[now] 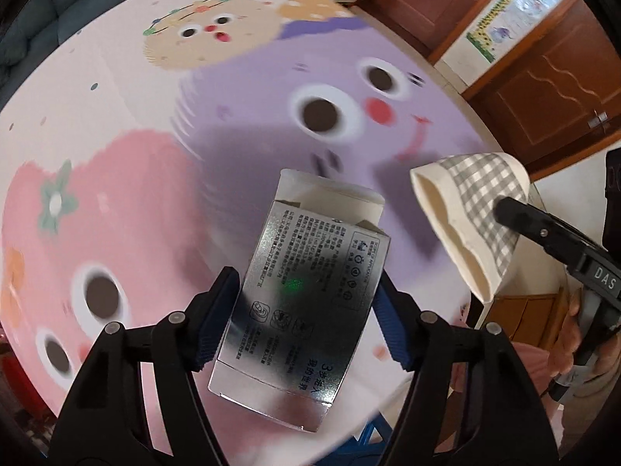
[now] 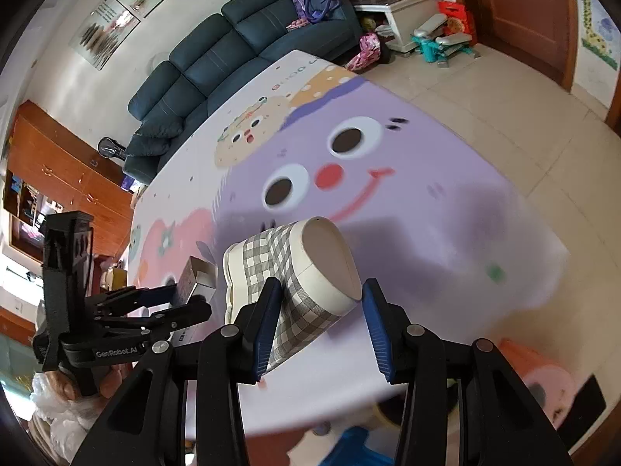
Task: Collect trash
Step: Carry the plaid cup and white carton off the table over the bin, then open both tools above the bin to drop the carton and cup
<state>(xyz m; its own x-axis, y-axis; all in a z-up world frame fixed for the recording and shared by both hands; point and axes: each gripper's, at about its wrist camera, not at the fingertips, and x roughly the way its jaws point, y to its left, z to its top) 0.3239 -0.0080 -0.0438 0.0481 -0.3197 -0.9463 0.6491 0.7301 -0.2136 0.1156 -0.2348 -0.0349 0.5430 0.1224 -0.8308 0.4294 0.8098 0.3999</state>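
My left gripper (image 1: 306, 291) is shut on a silver carton (image 1: 299, 291) with printed text and an open top flap, held above the cartoon tablecloth (image 1: 155, 116). My right gripper (image 2: 320, 303) is shut on a crushed grey-checked paper cup (image 2: 295, 272), held above the table's near edge. The cup (image 1: 473, 213) and the right gripper's black finger (image 1: 543, 229) show at the right of the left wrist view. The left gripper (image 2: 186, 306) with the carton (image 2: 196, 277) shows at the left of the right wrist view.
The table (image 2: 427, 233) has a pink and purple cartoon cloth. A dark blue sofa (image 2: 240, 50) stands beyond it. Wooden cabinets (image 1: 551, 89) and a door (image 2: 524, 7) line the room. Boxes and toys (image 2: 427, 11) sit on the tiled floor (image 2: 504, 97).
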